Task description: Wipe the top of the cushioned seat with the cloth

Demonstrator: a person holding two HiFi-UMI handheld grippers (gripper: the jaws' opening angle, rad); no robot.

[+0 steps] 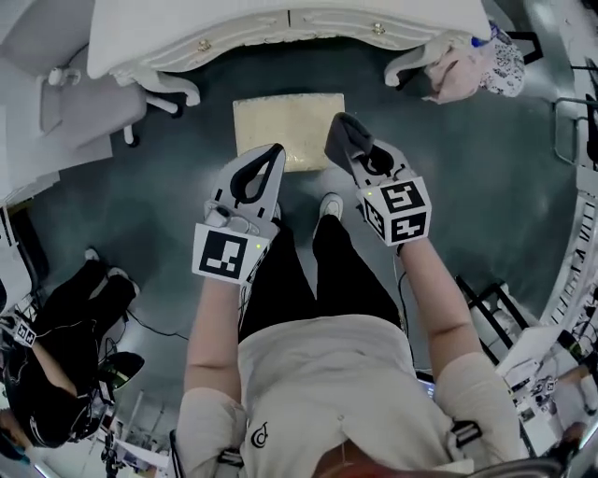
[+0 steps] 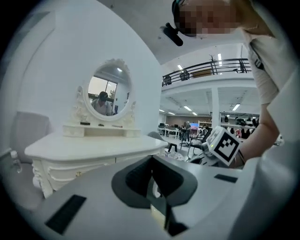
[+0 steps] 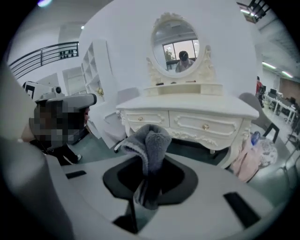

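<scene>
The cushioned seat (image 1: 280, 126) is a cream square pad on the dark floor, just in front of the white dressing table (image 1: 280, 28). A grey cloth (image 1: 342, 133) bunches up out of my right gripper (image 1: 349, 142), which is shut on it and held over the seat's right edge. The right gripper view has the cloth (image 3: 149, 140) sticking up from the right gripper (image 3: 146, 183). My left gripper (image 1: 270, 155) is shut with nothing in it, hovering at the seat's near edge. Its jaws meet in the left gripper view (image 2: 157, 188).
The dressing table (image 3: 187, 112) with its oval mirror (image 3: 176, 44) stands straight ahead. A pink bundle (image 1: 467, 70) lies by its right leg. A white chair (image 1: 56, 103) is at the left. Another person (image 1: 65, 355) sits lower left. My own shoe (image 1: 329, 203) stands behind the seat.
</scene>
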